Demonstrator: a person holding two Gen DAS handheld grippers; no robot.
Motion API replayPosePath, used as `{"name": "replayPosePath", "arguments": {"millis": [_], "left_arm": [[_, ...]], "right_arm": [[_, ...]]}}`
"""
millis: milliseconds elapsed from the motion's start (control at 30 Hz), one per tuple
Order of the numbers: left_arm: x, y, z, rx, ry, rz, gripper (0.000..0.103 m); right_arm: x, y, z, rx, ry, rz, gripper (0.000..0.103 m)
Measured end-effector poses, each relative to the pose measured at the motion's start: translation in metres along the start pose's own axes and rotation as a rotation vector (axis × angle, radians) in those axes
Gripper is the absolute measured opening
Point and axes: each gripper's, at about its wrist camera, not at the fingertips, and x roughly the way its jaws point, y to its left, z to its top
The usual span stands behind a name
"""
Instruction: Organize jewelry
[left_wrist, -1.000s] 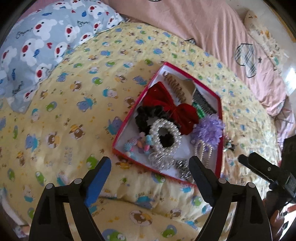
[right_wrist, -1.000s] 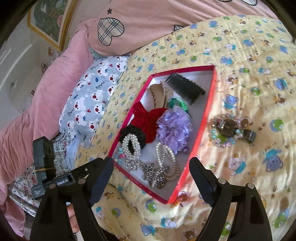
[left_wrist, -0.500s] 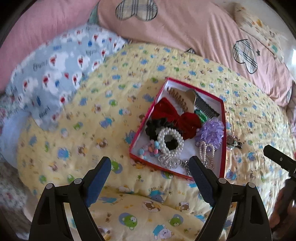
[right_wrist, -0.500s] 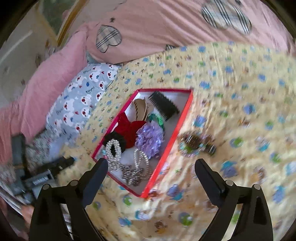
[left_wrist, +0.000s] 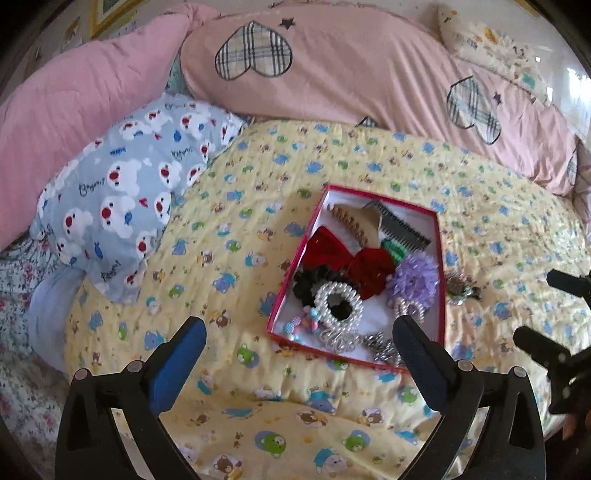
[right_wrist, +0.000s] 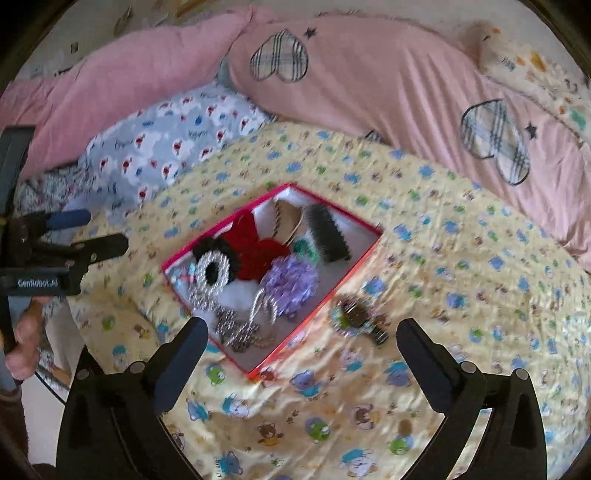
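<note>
A red-rimmed box (left_wrist: 384, 201) lies on the yellow quilt. It holds a pearl scrunchie (left_wrist: 338, 306), a red bow (left_wrist: 351, 258), a purple flower (left_wrist: 415, 282), a black comb (left_wrist: 402, 230) and other hair pieces. A beaded watch (left_wrist: 458, 286) lies on the quilt just right of the box. My left gripper (left_wrist: 297, 328) hovers above the box's near edge, its jaws opening around nothing. My right gripper (right_wrist: 301, 326) hangs over the box (right_wrist: 316, 305) and the watch (right_wrist: 356, 317), its jaws also opening and empty.
The yellow bear-print quilt (left_wrist: 240, 240) spreads around the box. A blue-and-white pillow (left_wrist: 122, 192) lies at the left and a pink duvet (left_wrist: 332, 74) at the back. A hand (right_wrist: 22, 339) holding the left gripper (right_wrist: 96, 232) shows at the right wrist view's left edge.
Both grippers have lifted and drawn back, so the box looks smaller and more of the bedding shows. The right wrist view has rolled. Both pairs of jaws stand wider.
</note>
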Motion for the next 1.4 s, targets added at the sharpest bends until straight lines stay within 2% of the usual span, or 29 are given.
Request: {"name": "replayPosePath", "arguments": {"millis": [133, 533, 1400], "left_arm": [[0.023, 0.001, -0.002, 0.002, 0.035, 0.037, 0.102], [0.079, -0.003, -0.004, 0.003, 0.111, 0.021, 0.102], [0.087, -0.010, -0.007, 0.011, 0.127, 0.057, 0.102]], "right_arm": [[0.022, 0.001, -0.010, 0.048, 0.044, 0.047, 0.103], [0.065, -0.002, -0.019, 0.091, 0.125, 0.057, 0.103], [0.073, -0.005, -0.017, 0.091, 0.134, 0.062, 0.103]]}}
